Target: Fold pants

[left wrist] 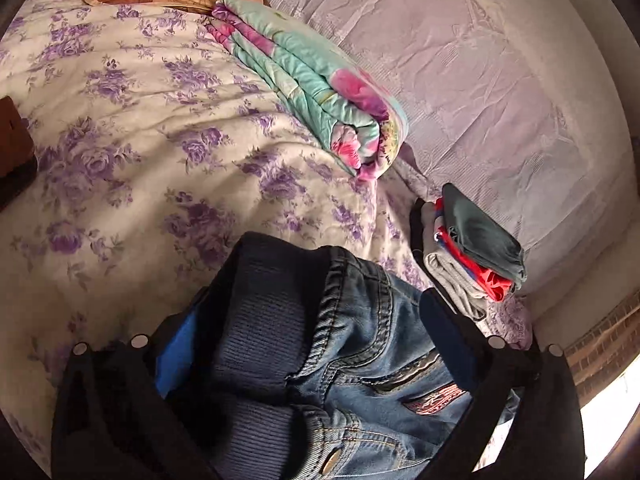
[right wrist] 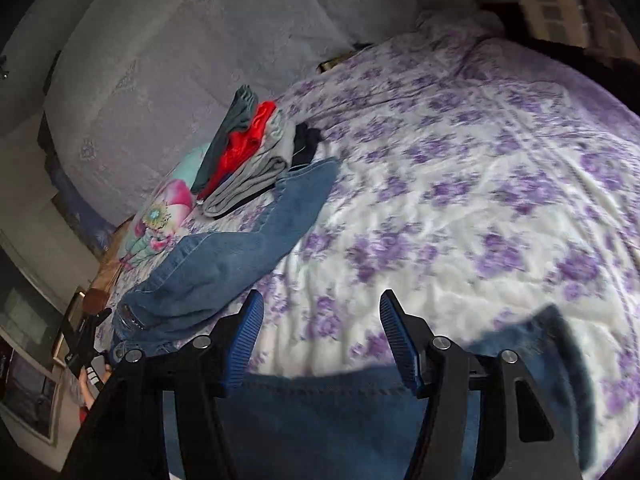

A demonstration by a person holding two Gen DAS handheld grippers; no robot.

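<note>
- Jeans lie on the floral bedspread, long axis running from the waistband toward the folded clothes stack, leg end touching it.
- Left gripper clamps the waistband.
- Right gripper gapes, empty.

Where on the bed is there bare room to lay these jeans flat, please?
The wide floral bedspread right of the jeans lies bare. It is crowded by the clothes stack and rolled blanket along the pillows.
</note>
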